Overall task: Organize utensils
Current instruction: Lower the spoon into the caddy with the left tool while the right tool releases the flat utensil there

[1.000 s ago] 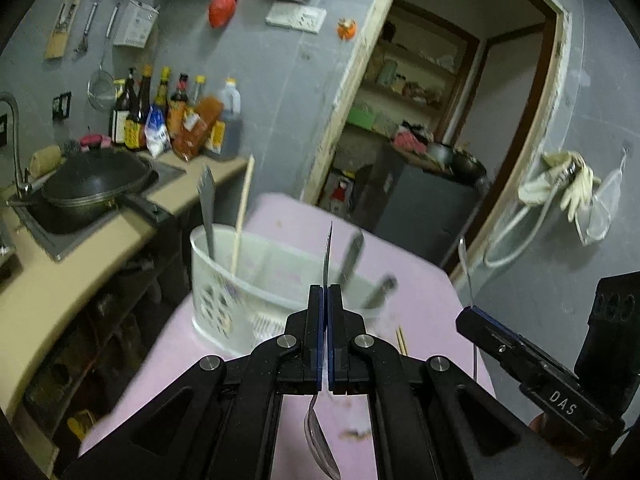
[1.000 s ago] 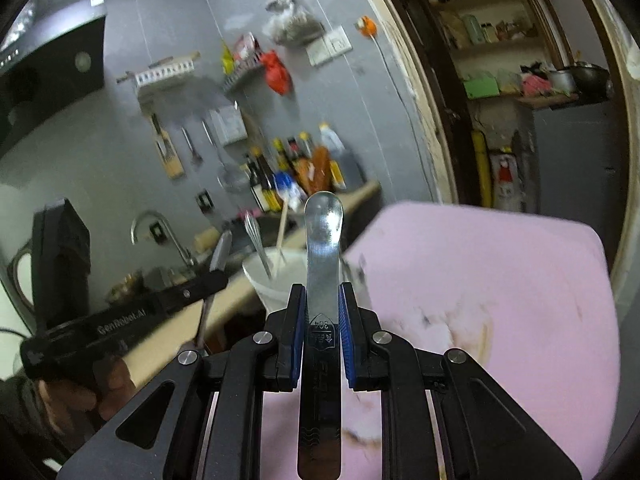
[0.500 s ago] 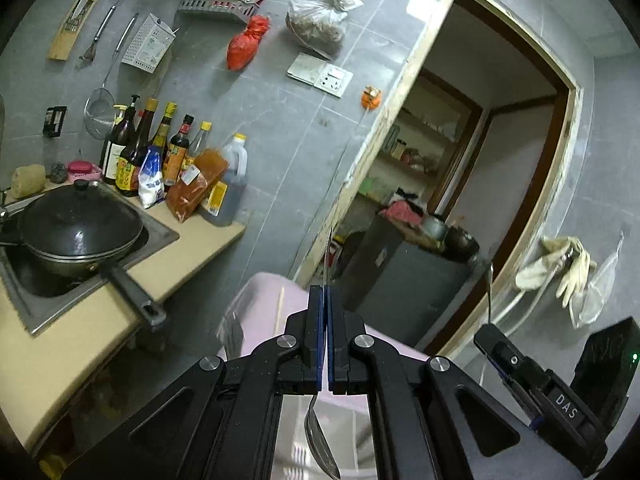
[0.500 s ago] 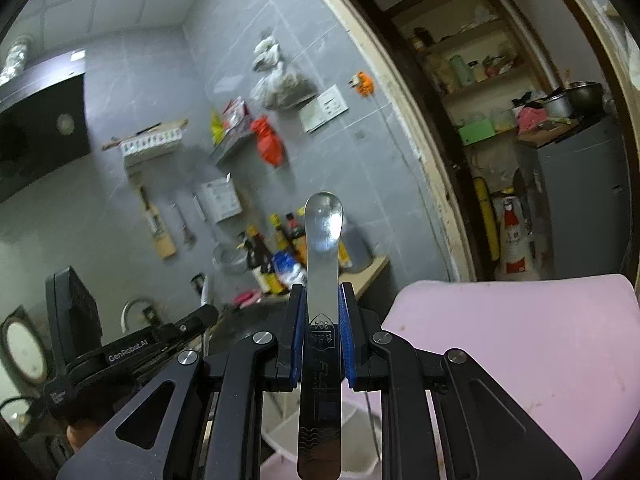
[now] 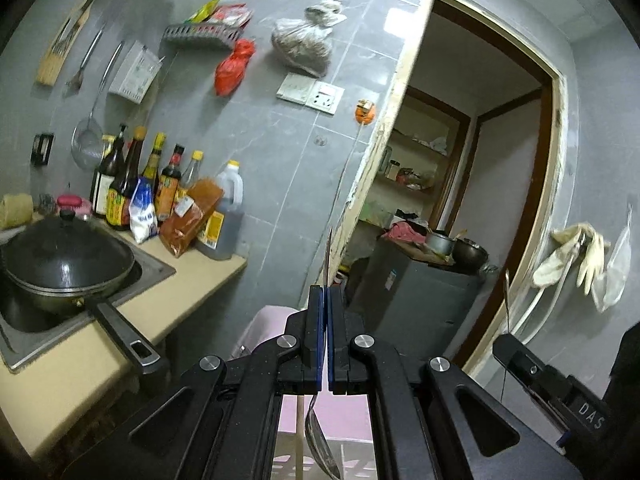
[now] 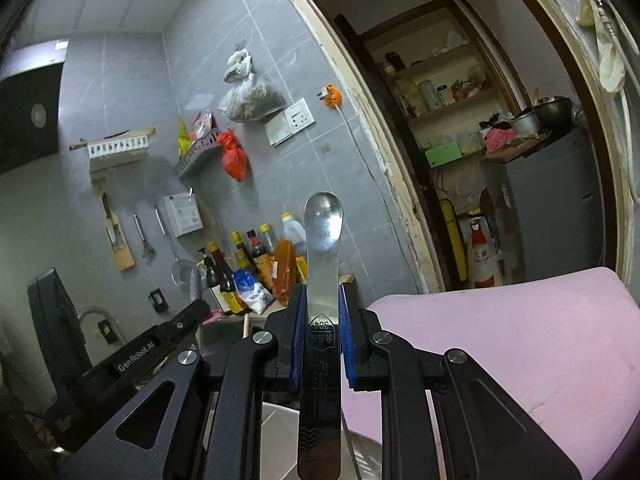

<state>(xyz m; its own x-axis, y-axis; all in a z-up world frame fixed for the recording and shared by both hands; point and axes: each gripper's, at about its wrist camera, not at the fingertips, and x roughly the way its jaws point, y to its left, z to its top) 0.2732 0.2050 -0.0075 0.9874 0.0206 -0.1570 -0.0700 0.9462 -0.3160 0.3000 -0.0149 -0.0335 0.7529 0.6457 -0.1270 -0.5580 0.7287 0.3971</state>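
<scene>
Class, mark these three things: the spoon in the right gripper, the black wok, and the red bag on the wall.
spoon (image 6: 323, 224), right wrist view, bowl.
black wok (image 5: 64, 256), left wrist view, lid.
red bag (image 5: 232, 68), left wrist view, middle.
</scene>
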